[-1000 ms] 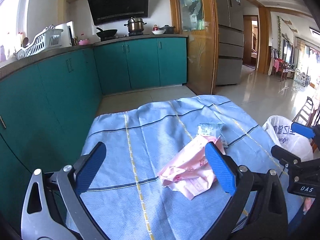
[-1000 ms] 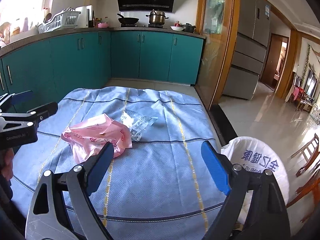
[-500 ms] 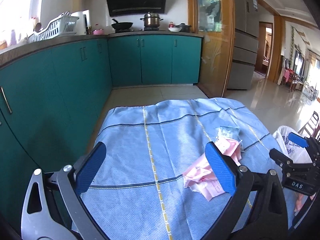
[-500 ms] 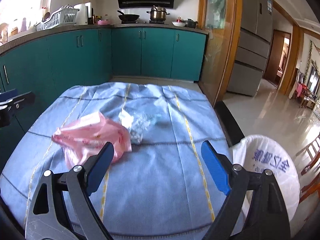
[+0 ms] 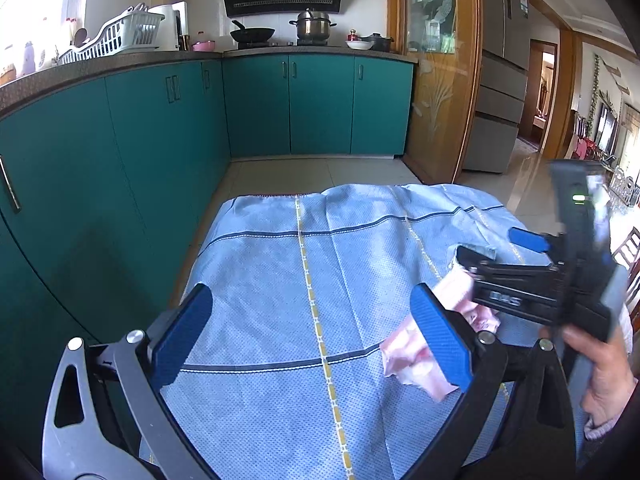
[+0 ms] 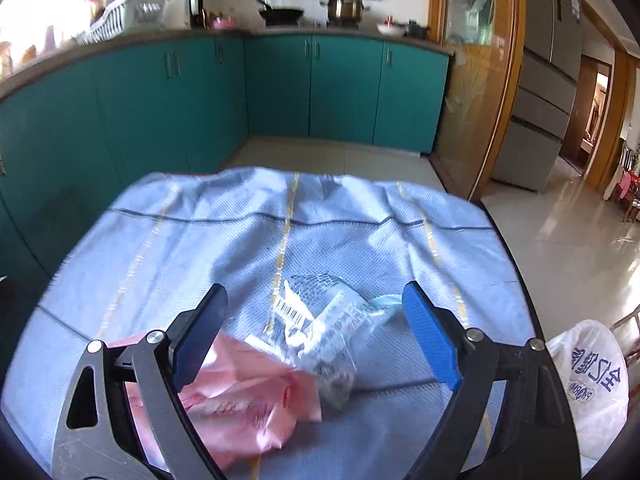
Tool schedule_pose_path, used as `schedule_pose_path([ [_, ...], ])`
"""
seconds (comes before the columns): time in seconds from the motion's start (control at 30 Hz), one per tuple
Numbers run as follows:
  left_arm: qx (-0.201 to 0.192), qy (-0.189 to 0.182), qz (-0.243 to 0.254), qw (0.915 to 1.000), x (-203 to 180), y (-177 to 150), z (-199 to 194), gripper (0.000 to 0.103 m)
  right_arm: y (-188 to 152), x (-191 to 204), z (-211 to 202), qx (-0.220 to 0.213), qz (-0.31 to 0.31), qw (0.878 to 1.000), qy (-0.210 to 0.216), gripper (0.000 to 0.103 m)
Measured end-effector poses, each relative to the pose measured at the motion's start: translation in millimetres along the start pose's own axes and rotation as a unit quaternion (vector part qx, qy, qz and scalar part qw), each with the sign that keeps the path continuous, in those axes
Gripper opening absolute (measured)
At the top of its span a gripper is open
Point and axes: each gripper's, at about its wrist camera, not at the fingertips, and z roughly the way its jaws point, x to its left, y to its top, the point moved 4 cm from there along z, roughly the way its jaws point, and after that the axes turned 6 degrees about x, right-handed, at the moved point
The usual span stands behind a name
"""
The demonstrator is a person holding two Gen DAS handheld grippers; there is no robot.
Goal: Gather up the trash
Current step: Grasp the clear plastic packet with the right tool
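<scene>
I am in the approach step of the first pickup: my right hand-held gripper (image 6: 316,336) hangs with its jaws spread wide over the clear plastic wrapper (image 6: 320,332), which lies on the blue cloth (image 6: 240,240) of the worktop, near its front edge and touching the pink bag (image 6: 240,404) to its left. Nothing is pinched yet. The wrapper's long axis runs from far left to near right, its barcode label at the far-left end and its crumpled end pointing toward me beside the pink bag. Next, I judge, I must lower the right tool and close across the wrapper's narrow width, then carry it to the white trash bag (image 6: 592,376) at the right. My left hand-held gripper (image 5: 310,342) is also spread, holding nothing, over bare cloth left of the pink bag (image 5: 408,356).
</scene>
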Motion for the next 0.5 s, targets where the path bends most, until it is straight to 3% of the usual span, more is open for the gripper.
schedule_pose_path([
  [0.13, 0.007, 0.001, 0.002, 1.0, 0, -2, 5, 0.099, -6, 8, 25, 0.04, -0.024, 0.999, 0.003, 0.087],
  [0.2, 0.01, 0.002, 0.003, 0.9999, -1, -1, 8, 0.099, -10, 9, 26, 0.042, -0.027, 0.999, 0.016, 0.076],
  [0.23, 0.011, 0.003, 0.004, 0.9999, -2, -2, 10, 0.099, -11, 9, 21, 0.037, -0.027, 0.999, 0.025, 0.061],
  [0.27, 0.013, 0.003, 0.004, 0.9999, -3, -2, 10, 0.099, -13, 9, 19, 0.039, -0.025, 0.998, 0.033, 0.058],
  [0.5, 0.026, 0.0, 0.018, 0.9995, -10, -5, 15, 0.099, -43, 4, -27, 0.043, -0.03, 0.995, 0.083, 0.052],
])
